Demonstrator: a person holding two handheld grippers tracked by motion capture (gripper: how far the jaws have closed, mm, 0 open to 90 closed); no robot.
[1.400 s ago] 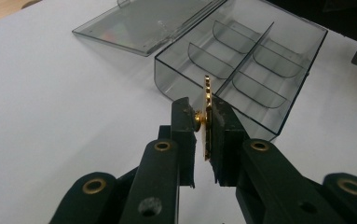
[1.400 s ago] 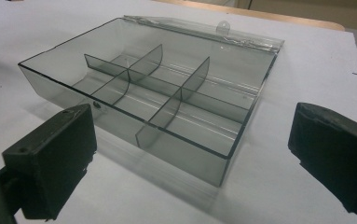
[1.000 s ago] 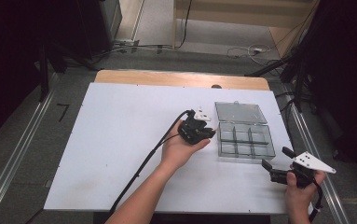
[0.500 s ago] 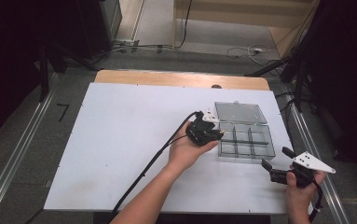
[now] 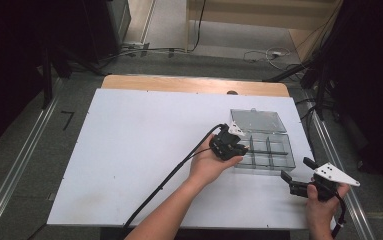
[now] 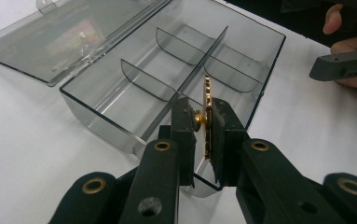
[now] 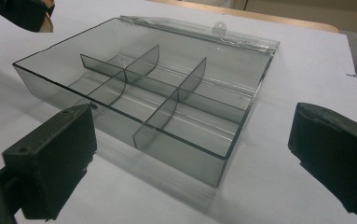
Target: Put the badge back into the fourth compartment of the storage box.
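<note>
We see a small brass toothed part (image 6: 207,109), held on edge between the closed pads of the left gripper (image 6: 204,122), just above the near wall of a clear smoke-grey compartment box (image 6: 120,128). The box lies open on the white table (image 5: 129,150), its lid (image 5: 256,120) folded flat behind it. The right gripper (image 7: 192,154) rests near the box's right corner, jaws spread wide with nothing between them.

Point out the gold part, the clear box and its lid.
gold part (image 6: 208,109), left gripper view, toothed edge between the pads.
clear box (image 7: 120,122), right gripper view, near front wall.
lid (image 5: 257,120), high view, middle of the open panel.
</note>
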